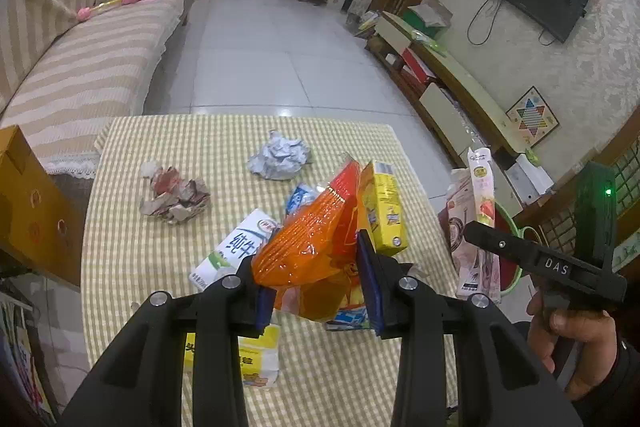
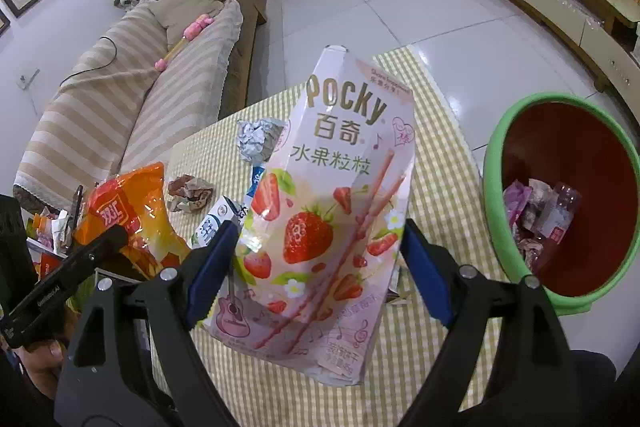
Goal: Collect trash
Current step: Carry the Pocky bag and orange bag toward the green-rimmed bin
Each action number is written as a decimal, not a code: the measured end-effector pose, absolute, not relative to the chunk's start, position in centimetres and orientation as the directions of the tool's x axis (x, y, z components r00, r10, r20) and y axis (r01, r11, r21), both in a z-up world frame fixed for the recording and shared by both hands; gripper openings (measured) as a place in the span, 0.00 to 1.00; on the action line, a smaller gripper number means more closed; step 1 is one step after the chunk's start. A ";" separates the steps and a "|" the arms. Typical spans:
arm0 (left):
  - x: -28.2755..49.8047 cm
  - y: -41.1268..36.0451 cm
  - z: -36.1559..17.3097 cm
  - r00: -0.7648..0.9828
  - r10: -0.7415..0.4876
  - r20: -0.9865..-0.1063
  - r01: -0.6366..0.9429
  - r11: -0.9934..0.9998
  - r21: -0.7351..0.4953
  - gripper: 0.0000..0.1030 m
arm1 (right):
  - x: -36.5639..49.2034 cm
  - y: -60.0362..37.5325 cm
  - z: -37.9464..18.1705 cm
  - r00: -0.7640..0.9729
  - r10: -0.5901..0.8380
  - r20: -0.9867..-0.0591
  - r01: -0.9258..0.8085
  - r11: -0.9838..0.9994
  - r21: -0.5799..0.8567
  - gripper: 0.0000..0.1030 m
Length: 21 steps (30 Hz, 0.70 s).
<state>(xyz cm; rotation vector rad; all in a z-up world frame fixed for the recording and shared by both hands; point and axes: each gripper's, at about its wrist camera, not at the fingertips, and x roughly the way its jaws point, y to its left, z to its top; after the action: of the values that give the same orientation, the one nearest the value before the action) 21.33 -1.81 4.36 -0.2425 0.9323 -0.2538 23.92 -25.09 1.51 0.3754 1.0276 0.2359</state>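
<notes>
My left gripper [image 1: 316, 283] is shut on a crinkled orange snack bag [image 1: 308, 251], held up above the yellow checked table [image 1: 132, 267]. My right gripper [image 2: 320, 263] is shut on a flattened pink Pocky box [image 2: 340, 163], its blue pads pressing both side edges. The left wrist view shows the Pocky box [image 1: 480, 195] off to the right, over the bin. The orange bag [image 2: 128, 211] appears at the left of the right wrist view. On the table lie a silver paper ball [image 1: 280, 157], a brownish crumpled wad [image 1: 176, 195], a milk carton [image 1: 236, 251] and a yellow carton [image 1: 384, 211].
A green-rimmed bin [image 2: 496, 155] with a red inside stands on the floor right of the table, with several wrappers in it. A striped sofa [image 1: 80, 67] runs along the left. A low TV cabinet [image 1: 452, 75] lines the right wall. A cardboard box [image 1: 36, 211] sits left of the table.
</notes>
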 end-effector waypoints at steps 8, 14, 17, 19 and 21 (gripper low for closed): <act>21.5 -4.4 5.4 0.571 -0.337 -0.748 0.146 0.939 -0.311 0.33 | 23.1 -27.5 2.5 0.529 0.346 -0.775 0.004 0.912 0.409 0.78; 22.3 -7.1 6.0 0.562 -0.364 -0.742 0.192 0.931 -0.311 0.33 | 22.6 -30.7 2.9 0.551 0.323 -0.769 0.045 0.909 0.414 0.78; 22.8 -8.9 6.3 0.554 -0.382 -0.740 0.219 0.924 -0.313 0.33 | 22.4 -32.8 3.0 0.566 0.309 -0.765 0.072 0.905 0.419 0.78; 23.2 -10.4 6.5 0.548 -0.393 -0.738 0.237 0.919 -0.314 0.33 | 22.3 -33.9 3.1 0.575 0.299 -0.762 0.089 0.902 0.421 0.78; 23.7 -12.1 6.7 0.540 -0.405 -0.738 0.263 0.914 -0.309 0.33 | 22.1 -35.5 3.1 0.585 0.287 -0.759 0.112 0.898 0.426 0.78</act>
<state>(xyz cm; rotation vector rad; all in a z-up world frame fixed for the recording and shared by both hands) 23.69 -12.06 6.74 -0.1677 0.9192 -0.3991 22.12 -35.47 3.09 0.4620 0.9493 0.1067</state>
